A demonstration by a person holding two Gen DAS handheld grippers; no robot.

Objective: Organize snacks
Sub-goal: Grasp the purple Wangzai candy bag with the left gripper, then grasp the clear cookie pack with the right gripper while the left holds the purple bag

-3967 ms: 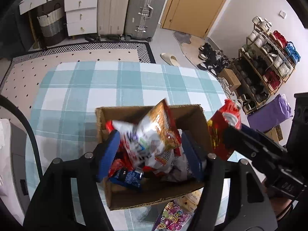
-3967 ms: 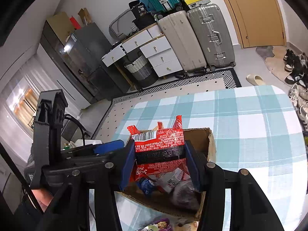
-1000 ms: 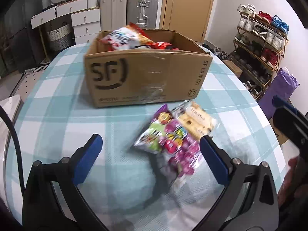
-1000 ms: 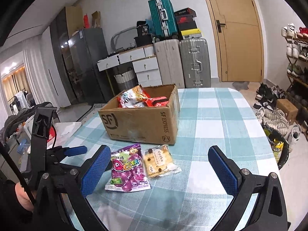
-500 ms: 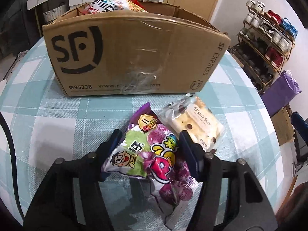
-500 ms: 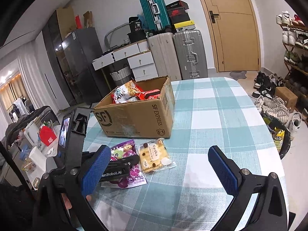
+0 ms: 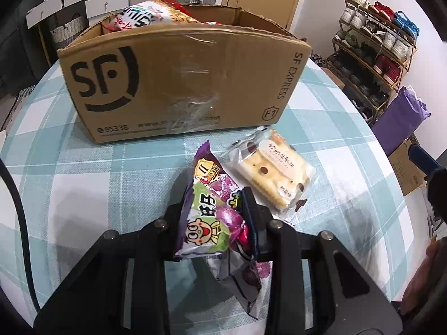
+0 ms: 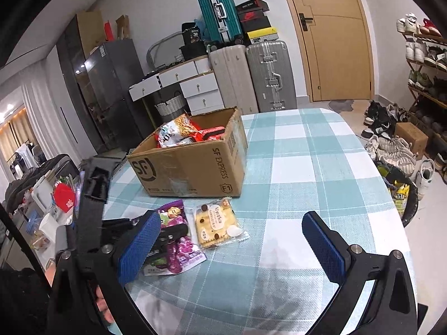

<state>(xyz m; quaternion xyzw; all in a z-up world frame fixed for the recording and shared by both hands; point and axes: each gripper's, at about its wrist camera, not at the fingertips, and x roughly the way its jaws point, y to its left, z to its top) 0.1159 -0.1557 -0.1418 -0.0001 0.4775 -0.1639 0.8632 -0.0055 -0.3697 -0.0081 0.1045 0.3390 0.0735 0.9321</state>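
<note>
My left gripper (image 7: pixel 218 203) is shut on a purple candy bag (image 7: pixel 212 209), squeezed between its blue pads low over the checked tablecloth. In the right wrist view the same bag (image 8: pixel 178 240) lies by the table's near left part with the left gripper (image 8: pixel 167 234) clamped on it. A clear-wrapped biscuit pack (image 7: pixel 273 173) lies just right of the bag, touching it; it also shows in the right wrist view (image 8: pixel 215 223). Behind both stands an open cardboard SF box (image 7: pixel 178 83) holding several snack bags (image 7: pixel 145 16). My right gripper (image 8: pixel 232 245) is wide open and empty, above the table's front.
The round table (image 8: pixel 321 167) has a teal checked cloth. Its right edge drops to shoes, a shoe rack (image 7: pixel 374 44) and a bin (image 8: pixel 399 192). Suitcases (image 8: pixel 265 75) and drawers stand behind the table. A cluttered side stand (image 8: pixel 56 201) is to the left.
My left gripper has closed fully on the purple candy bag, crumpling and tilting it up. The right gripper stays wide open and has shifted slightly closer to the table.
</note>
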